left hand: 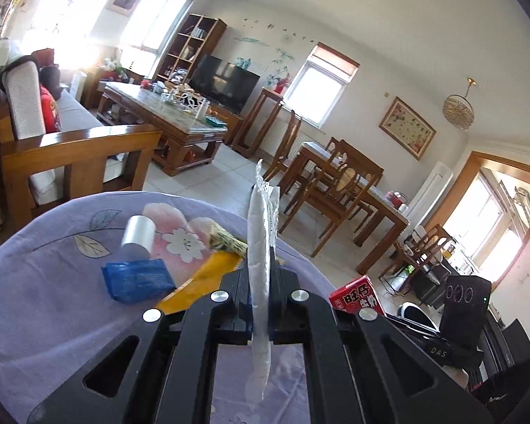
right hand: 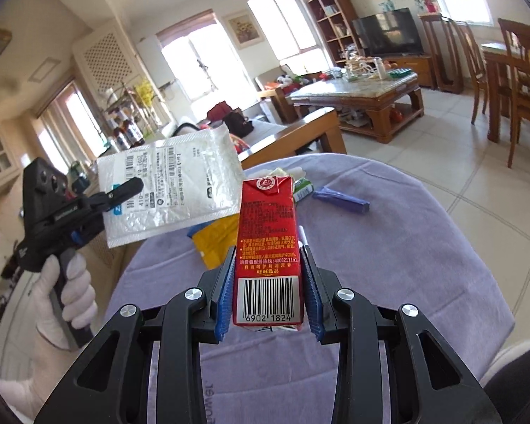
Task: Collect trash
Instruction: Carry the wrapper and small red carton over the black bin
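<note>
With both pieces of trash already lifted clear of the desk, the step in hand is, as I judge it, to carry them off to wherever the rubbish goes, though no bin shows in either view. The red drink carton (right hand: 266,247) stands upright between the blue ribbed pads of the right tongs (right hand: 269,275), which are closed on its lower sides just above the barcode; it is a stiff, glossy box with a folded top, so a steady squeeze low on its flat faces should hold it, and too hard a squeeze would probably buckle the card. The white bubble mailer (right hand: 169,185) is pinched near one edge by the left tongs (left hand: 261,282), shut tight on it; seen edge-on from the left wrist it is a thin, padded, floppy sheet with a crinkled silvery margin, and it juts out unsupported, so I would keep it from swinging against the carton, which sits near it in the air. A white-gloved hand (right hand: 69,293) holds the left handle. Below, the desk (left hand: 35,282) wears a soft lilac cloth printed with flowers, and more litter lies on it: a crumpled blue wrapper (left hand: 137,281), a yellow packet (left hand: 201,277), a clear tape roll (left hand: 139,231) and a purple tube-like wrapper (right hand: 341,203). These look light and slippery, best nipped at a raised fold.
</note>
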### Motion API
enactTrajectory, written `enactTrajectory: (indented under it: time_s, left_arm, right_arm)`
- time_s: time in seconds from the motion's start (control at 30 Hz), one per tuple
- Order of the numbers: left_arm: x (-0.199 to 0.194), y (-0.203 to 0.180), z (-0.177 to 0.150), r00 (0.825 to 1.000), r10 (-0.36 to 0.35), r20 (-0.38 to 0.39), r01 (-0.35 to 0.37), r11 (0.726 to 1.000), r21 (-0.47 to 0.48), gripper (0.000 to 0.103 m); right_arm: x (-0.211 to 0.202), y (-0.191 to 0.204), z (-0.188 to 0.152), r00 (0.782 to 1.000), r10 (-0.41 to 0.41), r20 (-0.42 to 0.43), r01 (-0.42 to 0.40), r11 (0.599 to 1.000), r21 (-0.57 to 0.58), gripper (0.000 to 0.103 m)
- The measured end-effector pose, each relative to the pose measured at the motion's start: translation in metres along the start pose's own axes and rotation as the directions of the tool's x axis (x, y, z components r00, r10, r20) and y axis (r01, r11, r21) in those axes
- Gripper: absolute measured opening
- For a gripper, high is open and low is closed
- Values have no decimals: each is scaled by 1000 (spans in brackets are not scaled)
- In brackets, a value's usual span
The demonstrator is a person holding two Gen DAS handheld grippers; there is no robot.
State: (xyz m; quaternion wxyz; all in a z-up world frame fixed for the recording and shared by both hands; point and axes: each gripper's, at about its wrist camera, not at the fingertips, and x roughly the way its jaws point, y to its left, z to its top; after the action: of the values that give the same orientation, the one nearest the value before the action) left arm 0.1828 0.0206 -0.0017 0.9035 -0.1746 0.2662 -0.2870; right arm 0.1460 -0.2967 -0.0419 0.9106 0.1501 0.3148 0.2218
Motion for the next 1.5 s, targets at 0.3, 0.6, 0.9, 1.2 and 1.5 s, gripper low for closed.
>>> enactTrajectory:
  time_s: [0.3, 0.6, 0.9, 1.2, 1.5]
  left_arm:
    - [42, -100, -45, 977, -184, -111, 196, 975, 107, 6]
    - [115, -222, -96, 873, -412, -262, 454, 882, 127, 6]
    - [206, -319, -160, 782, -439, -443, 542, 829, 135, 6]
    - [265, -331, -209, 754, -353, -554, 511, 845, 156, 6]
    - [268, -328, -214, 769, -273, -578, 455, 869, 196, 9]
  right_arm:
    - [-133, -53, -47, 955, -194, 226, 133, 957, 256, 34]
    - [-277, -127, -107, 807, -478, 346, 268, 819, 507, 34]
    - [-329, -188, -163, 707, -651, 275, 354, 663, 660, 34]
    - [-313, -236, -186, 713, -670, 206, 333, 582, 742, 34]
    - [-290, -250, -179, 720, -677, 149, 369, 557, 744, 35]
